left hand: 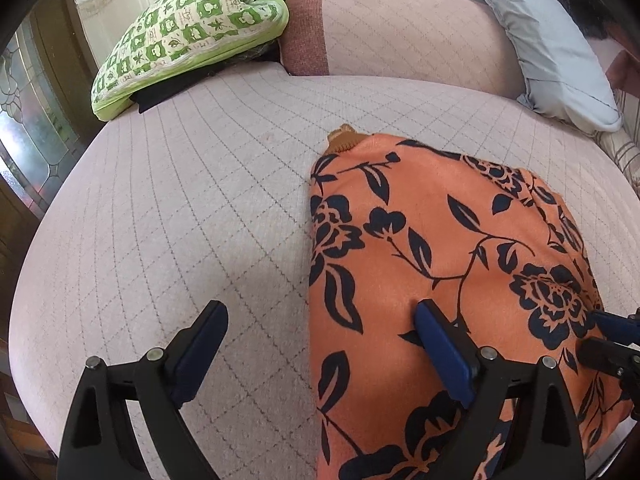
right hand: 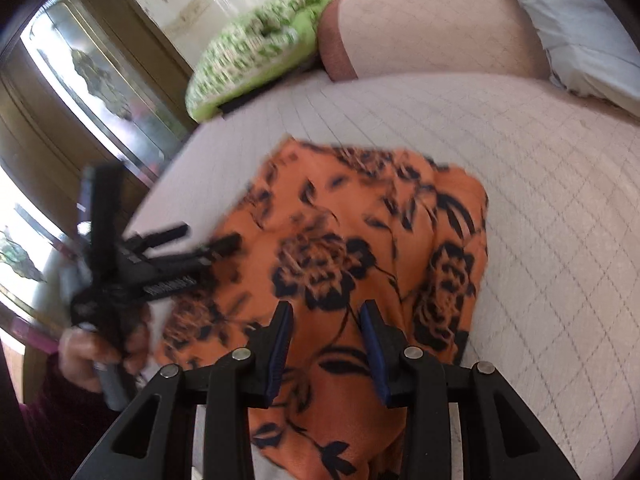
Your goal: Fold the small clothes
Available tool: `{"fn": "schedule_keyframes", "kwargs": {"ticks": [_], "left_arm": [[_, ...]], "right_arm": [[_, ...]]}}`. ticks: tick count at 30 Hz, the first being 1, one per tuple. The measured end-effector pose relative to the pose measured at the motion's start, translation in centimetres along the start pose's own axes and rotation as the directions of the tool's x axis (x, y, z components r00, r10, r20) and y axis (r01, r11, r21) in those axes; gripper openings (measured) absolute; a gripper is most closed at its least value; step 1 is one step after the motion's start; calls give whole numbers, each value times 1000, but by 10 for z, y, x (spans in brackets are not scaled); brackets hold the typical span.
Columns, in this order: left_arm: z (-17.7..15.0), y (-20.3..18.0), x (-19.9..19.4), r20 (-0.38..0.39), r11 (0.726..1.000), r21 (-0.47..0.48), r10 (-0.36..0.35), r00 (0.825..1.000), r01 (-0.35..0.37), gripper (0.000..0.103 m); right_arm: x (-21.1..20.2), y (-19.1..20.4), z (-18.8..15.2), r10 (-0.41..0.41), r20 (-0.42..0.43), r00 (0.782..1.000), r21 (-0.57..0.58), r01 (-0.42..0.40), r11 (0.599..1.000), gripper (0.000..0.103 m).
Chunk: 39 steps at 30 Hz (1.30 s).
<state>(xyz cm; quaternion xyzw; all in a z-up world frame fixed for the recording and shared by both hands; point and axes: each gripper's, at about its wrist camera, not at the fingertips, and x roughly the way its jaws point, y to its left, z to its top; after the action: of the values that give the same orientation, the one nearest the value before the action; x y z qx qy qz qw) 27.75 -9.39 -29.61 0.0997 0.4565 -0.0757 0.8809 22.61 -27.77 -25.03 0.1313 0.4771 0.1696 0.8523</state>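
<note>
I see the orange floral garment lying folded on the quilted bed, right of centre in the left wrist view, a brown ribbed cuff poking out at its far edge. My left gripper is spread wide, one finger over bare mattress, the other over the cloth, nothing held; my right gripper sits low over the near part of the garment, jaws at a narrower gap, also holding nothing. Green checked pillow and grey pillow sit at the head end; right view is motion-blurred.
</note>
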Motion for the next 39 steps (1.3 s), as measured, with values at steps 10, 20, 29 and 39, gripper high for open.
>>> {"fn": "schedule_keyframes", "kwargs": {"ticks": [10, 20, 29, 39], "left_arm": [[-14, 0, -21, 75, 999, -30, 36, 997, -34, 101], [-41, 0, -142, 226, 995, -55, 90, 970, -79, 101], [-45, 7, -242, 363, 987, -87, 157, 918, -134, 102], [-53, 16, -307, 417, 988, -133, 132, 899, -83, 103]], "right_arm": [[-13, -15, 1, 19, 36, 999, 131, -23, 991, 41], [-133, 33, -39, -210, 359, 909, 90, 191, 978, 66], [-198, 83, -63, -244, 447, 861, 77, 235, 969, 66], [-238, 125, -73, -221, 509, 832, 15, 249, 968, 67]]}}
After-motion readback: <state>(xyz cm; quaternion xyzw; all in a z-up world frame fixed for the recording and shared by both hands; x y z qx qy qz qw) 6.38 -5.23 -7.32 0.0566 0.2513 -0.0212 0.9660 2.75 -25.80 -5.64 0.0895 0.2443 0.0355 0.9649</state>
